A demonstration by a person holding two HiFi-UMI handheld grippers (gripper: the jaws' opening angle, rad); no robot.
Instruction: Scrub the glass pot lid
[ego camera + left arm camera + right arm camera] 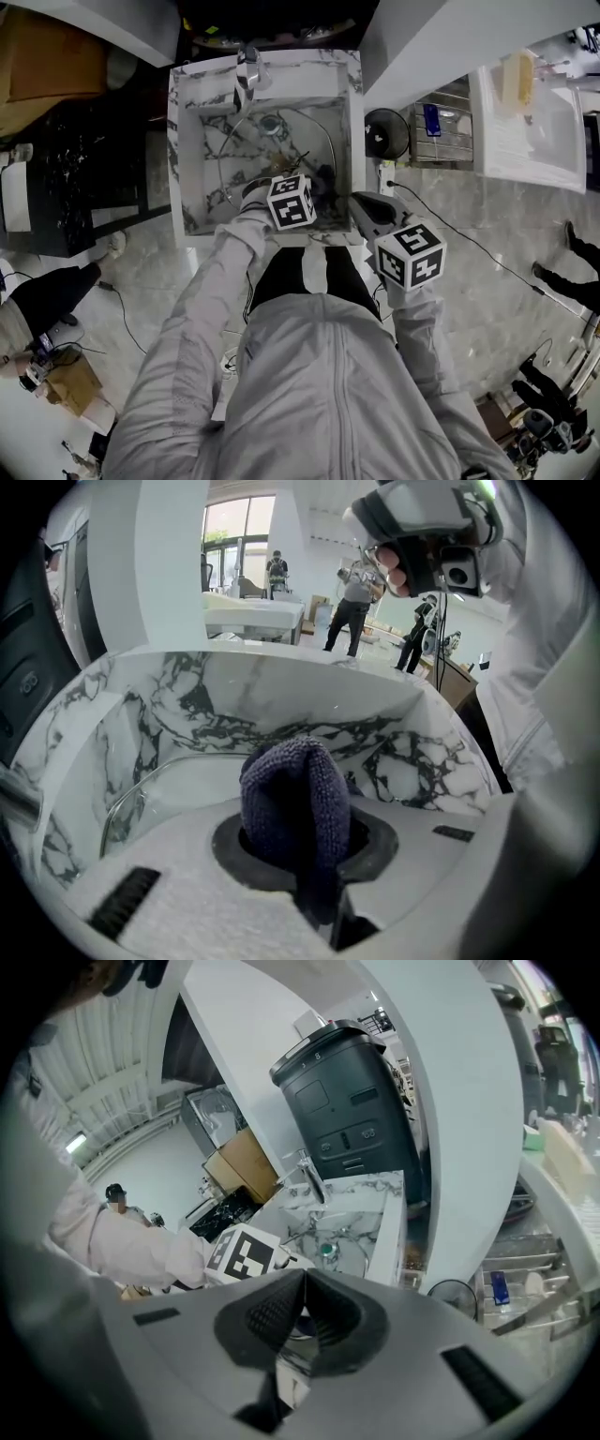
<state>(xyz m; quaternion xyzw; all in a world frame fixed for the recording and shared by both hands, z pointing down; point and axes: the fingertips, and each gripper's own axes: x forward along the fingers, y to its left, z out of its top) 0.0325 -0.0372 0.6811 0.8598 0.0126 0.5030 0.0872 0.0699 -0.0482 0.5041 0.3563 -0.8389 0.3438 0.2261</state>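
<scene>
The left gripper [314,869] had its jaws pinched on a folded dark blue cloth [292,799]. The cloth stood up in a rounded hump just past the jaw tips. Just beyond and to the left of that cloth lay the glass pot lid [173,799], its thin metal rim curving up and across. The lid sat inside a white marble sink [281,691], whose dark-veined walls rose behind it. From these views it could not be told whether the cloth was touching the glass.

The right gripper [300,1309] had its jaws pressed together with nothing between them. It was held back from the sink, on the person's right. Ahead of it and lower down was the left gripper's marker cube. Farther ahead was the sink basin with its tap [307,1174] at the far wall.

The step in hand looked like the approach to scrubbing. To do it well, the cloth hump probably needed to swing left and press flat on the glass, not on the rim alone. Small overlapping circles from rim to centre would likely cover it best. Nothing was holding the lid, so it might slide on the smooth marble. The free right gripper could steady it by the rim. Gentle pressure would suit glass.
</scene>
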